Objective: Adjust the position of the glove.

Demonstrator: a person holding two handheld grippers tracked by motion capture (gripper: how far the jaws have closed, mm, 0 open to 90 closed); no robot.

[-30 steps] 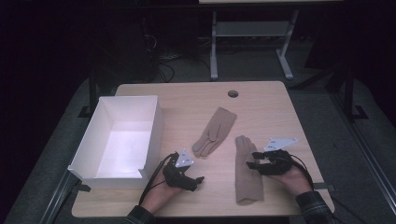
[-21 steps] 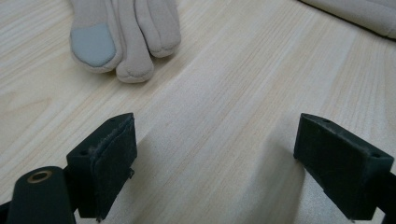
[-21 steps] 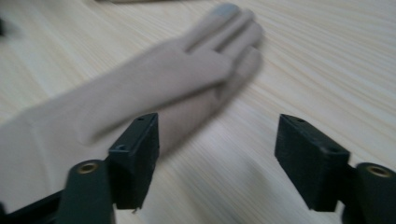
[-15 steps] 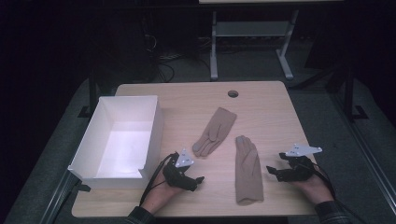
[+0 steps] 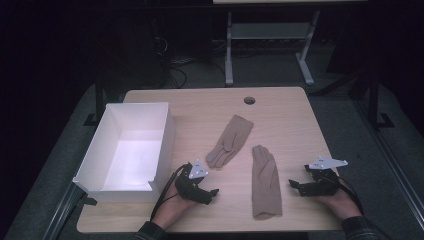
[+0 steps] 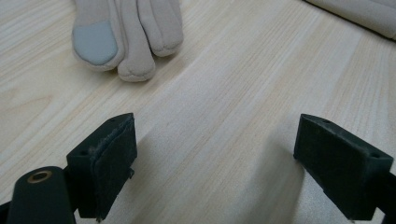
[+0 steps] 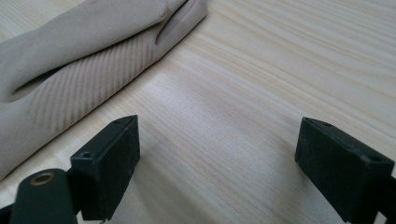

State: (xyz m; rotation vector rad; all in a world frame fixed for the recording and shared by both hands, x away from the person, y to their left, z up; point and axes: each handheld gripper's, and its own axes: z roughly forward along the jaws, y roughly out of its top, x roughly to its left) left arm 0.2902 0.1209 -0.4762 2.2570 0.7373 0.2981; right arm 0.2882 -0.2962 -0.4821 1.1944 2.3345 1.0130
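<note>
On the wooden surface (image 5: pixel 295 120), seen from the high view, a white box (image 5: pixel 125 147) stands at the left edge, and everything else can be placed from it. Just right of the box lies the far glove (image 5: pixel 229 141), tilted, its fingertips toward the person; farther right again lies the near glove (image 5: pixel 265 182), stretched lengthwise with its cuff at the front edge. The left tool (image 5: pixel 212 192) rests close to the box's front right corner, just below the far glove's fingertips, jaws released and pointing right. The right tool (image 5: pixel 294 185) sits well away from the box, just right of the near glove and apart from it; its jaws have just been opening and stand wide with nothing between them. From the left gripper view, the left tool (image 6: pixel 215 163) stands spread over bare wood, the far glove's (image 6: pixel 126 32) fingertips ahead, one with a grey pad. From the right gripper view, the right tool (image 7: pixel 217 165) gapes over bare wood, the near glove (image 7: pixel 79 60) lying ahead and to the left, untouched.
</note>
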